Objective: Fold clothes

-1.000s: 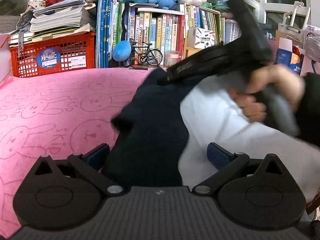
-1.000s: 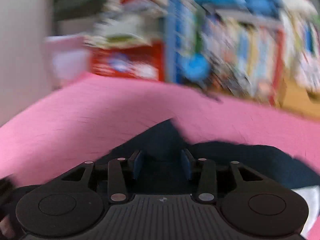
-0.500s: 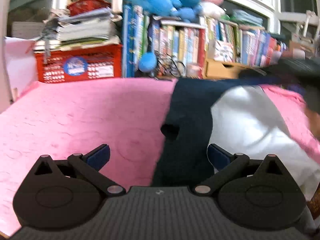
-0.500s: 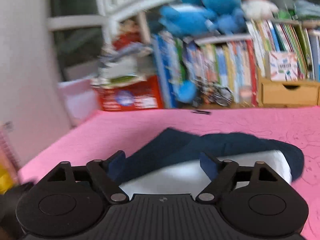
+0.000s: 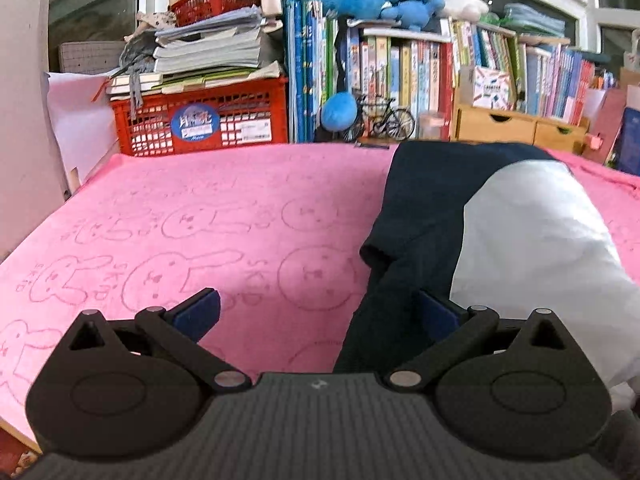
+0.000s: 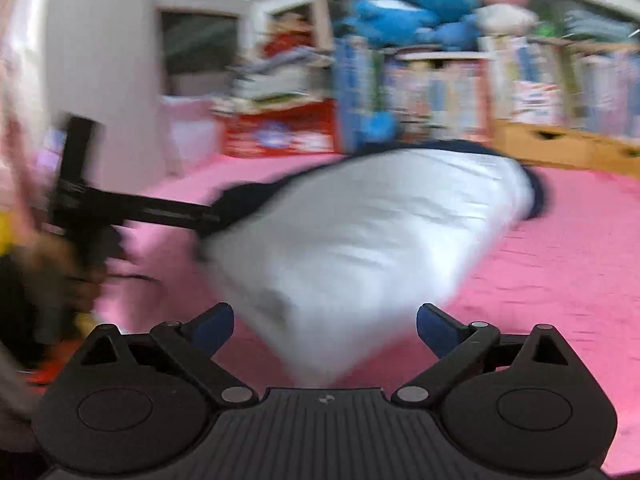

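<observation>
The navy and white shirt lies on the right of the pink blanket. It looks soft, light and floppy, so pinch an edge. The left gripper and the right gripper both have fingers spread, holding nothing; the right one's just opened.

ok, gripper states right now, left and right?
Left gripper: jaws open, holding nothing, over the garment's edge.
Right gripper: jaws just been opening, now wide, garment between them but not gripped.
</observation>
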Available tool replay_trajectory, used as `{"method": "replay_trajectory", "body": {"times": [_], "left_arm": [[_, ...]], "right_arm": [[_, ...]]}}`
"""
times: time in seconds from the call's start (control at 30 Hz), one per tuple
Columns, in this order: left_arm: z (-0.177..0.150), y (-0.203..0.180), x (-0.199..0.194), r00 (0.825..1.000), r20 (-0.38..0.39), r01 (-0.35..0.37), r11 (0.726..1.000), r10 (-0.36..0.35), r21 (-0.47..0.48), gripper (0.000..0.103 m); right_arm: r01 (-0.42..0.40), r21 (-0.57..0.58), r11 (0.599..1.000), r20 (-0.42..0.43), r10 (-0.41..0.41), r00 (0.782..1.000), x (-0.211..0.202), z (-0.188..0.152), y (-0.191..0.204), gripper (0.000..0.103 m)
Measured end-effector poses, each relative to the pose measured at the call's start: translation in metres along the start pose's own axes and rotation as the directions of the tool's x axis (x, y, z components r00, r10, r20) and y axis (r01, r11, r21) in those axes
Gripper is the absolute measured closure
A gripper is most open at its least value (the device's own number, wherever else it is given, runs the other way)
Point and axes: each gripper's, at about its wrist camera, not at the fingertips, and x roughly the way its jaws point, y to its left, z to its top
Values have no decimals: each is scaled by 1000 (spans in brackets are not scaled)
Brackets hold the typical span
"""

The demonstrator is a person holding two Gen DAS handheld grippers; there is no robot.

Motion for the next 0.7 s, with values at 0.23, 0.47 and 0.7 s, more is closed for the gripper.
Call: {"method": "replay_trajectory", "body": {"times": [0.23,0.47,0.7], "left_arm": [[-9,-8,-2,997,-46,62,998,-62,-12,0],[-21,-50,2,970,-74,236,971,-232,46,0],[-27,-54,-8,971,-74,235,964,-227,122,0]], "right_arm": [[268,-45,962,14,-267,963,4,-7,-23,0],[517,-69,853,37,-516,856,13,9,-83,0],[250,-36,968,-9,-251,968,-21,-3,-95,0]]}}
